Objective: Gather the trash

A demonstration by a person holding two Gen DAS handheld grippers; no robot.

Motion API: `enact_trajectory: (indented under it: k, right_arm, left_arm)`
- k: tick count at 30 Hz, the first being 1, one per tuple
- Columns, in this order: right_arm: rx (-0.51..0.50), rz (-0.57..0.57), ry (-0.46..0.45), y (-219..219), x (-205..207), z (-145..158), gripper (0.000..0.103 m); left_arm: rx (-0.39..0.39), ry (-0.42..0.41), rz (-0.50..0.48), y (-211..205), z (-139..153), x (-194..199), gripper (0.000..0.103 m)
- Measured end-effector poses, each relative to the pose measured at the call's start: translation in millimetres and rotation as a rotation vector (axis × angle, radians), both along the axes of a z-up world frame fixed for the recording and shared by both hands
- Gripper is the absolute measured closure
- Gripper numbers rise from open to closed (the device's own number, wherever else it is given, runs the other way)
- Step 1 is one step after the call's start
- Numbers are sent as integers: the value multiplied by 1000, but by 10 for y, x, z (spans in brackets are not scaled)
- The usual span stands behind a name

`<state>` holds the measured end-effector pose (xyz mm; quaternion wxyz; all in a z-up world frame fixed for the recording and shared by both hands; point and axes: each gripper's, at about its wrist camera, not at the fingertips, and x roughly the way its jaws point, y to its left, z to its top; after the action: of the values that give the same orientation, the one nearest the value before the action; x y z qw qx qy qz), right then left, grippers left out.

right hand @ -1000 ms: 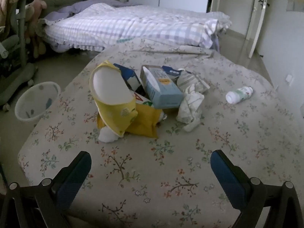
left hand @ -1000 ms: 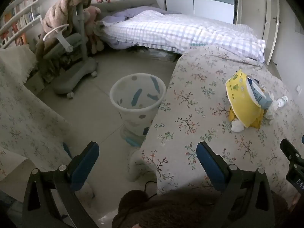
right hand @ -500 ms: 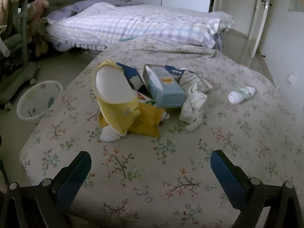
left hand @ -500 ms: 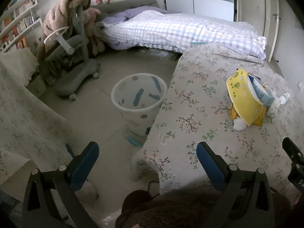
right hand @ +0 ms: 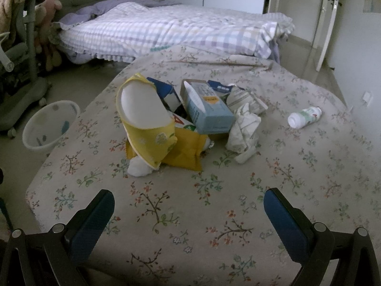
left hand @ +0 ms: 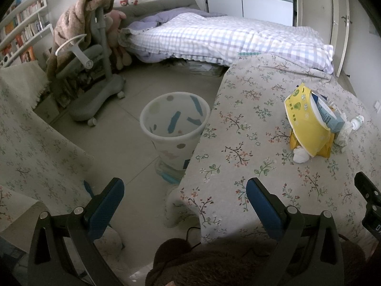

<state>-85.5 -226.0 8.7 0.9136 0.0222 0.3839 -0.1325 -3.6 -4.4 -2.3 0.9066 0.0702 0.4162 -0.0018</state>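
A pile of trash lies on the floral-cloth table: a yellow paper bowl tipped on its side, a yellow wrapper, a light blue carton, crumpled white paper, a white tissue ball and a small white bottle. The bowl also shows in the left wrist view. A white spotted waste bin stands on the floor left of the table. My left gripper is open and empty over the table's near left corner. My right gripper is open and empty, short of the pile.
A bed with a checked quilt lies behind the table. A grey wheeled chair draped with a brown blanket stands at the left, by bookshelves. Another cloth-covered surface is at the near left. A door stands at the right.
Both grippers have drawn back and lifted slightly, so the table and bin sit a little farther off. Both stay open. Nothing on the table has moved.
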Motion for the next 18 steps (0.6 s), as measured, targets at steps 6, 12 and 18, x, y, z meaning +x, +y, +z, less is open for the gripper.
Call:
enact_trajectory:
  k: [6,12,18]
  right_arm:
    - [2,0,0,-3,-5,-4,0]
    - [3,0,0,-3,-4,-3,0]
    - [3,0,1,-1,-4,-3,0]
  left_arm:
    - [0,0,0,0,2,5,0]
    - [1,1,0,-3,3,6,0]
    - [1,1,0,-8,2,6,0]
